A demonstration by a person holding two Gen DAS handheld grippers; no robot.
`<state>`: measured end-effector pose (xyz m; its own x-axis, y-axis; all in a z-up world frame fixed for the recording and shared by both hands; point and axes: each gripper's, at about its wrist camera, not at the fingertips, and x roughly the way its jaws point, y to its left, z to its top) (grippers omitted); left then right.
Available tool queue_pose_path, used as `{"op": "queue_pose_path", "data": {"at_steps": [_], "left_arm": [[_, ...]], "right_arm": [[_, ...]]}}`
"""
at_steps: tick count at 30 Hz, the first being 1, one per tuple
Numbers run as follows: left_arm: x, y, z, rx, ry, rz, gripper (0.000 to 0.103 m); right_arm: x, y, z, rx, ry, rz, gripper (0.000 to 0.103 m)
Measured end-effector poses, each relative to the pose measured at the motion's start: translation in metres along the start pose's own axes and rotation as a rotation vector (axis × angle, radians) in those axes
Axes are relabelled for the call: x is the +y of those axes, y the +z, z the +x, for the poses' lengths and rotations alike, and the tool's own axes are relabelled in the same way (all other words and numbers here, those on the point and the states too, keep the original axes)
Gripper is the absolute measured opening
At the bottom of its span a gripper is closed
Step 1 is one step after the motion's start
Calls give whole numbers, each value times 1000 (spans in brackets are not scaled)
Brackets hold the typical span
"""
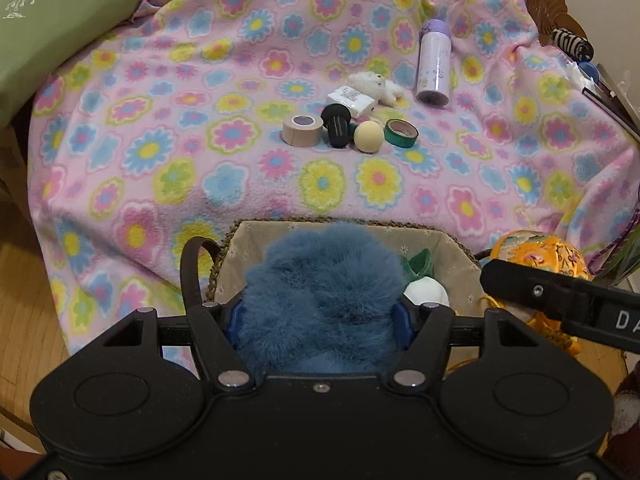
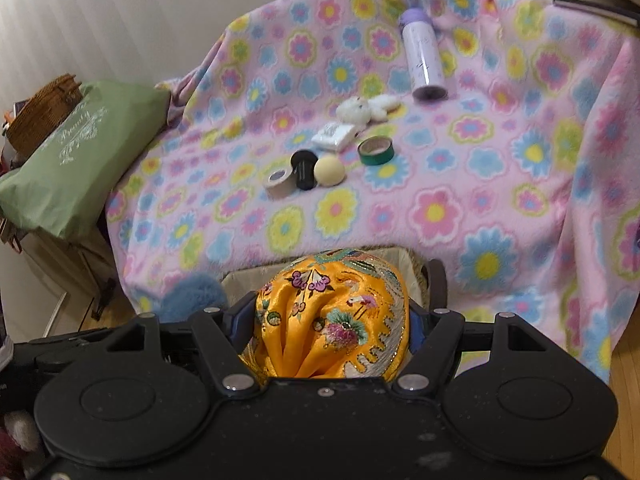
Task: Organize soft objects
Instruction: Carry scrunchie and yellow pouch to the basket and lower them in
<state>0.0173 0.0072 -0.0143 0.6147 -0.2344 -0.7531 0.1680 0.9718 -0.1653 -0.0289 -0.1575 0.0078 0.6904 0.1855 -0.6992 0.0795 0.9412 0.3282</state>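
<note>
My left gripper (image 1: 320, 316) is shut on a blue fluffy toy (image 1: 320, 276), its blue pads pressed into the fur from both sides. The toy hangs over a woven basket (image 1: 456, 256) with a beige lining, where a white and green soft thing (image 1: 426, 288) lies. To the right, my right gripper (image 2: 332, 320) is shut on an orange embroidered cloth pouch (image 2: 332, 308) above the basket's rim (image 2: 404, 254). The fur and the cloth hide both grippers' fingertips. Farther back, a small white plush animal (image 1: 376, 84) lies on the flowered blanket (image 1: 160, 140).
On the blanket lie a purple bottle (image 1: 434, 64), a beige tape roll (image 1: 302, 128), a green tape roll (image 1: 401, 132), a cream ball (image 1: 368, 136), a black cap (image 1: 338, 124) and a white packet (image 1: 352, 100). A green pillow (image 1: 48, 28) sits at the left. Wooden floor (image 1: 28, 320) shows below.
</note>
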Motion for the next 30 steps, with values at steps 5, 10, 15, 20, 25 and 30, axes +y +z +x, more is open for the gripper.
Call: {"op": "queue_pose_path", "data": {"at_steps": [5, 10, 15, 20, 25, 30], "left_arm": [[1, -1, 1, 1, 9, -5, 62], [1, -1, 1, 6, 11, -9, 65], [2, 0, 0, 1, 16, -12, 75], [1, 1, 0, -5, 22, -5, 76], [1, 0, 0, 1, 23, -4, 76], [1, 0, 0, -3, 32, 3, 76]], "right_arm": [[-1, 1, 0, 7, -7, 4, 71], [-2, 3, 1, 10, -6, 5, 72], [0, 3, 0, 1, -5, -2, 78], [-3, 3, 0, 6, -6, 9, 78], [-4, 3, 0, 11, -7, 12, 78], [-3, 3, 0, 13, -8, 13, 79]]}}
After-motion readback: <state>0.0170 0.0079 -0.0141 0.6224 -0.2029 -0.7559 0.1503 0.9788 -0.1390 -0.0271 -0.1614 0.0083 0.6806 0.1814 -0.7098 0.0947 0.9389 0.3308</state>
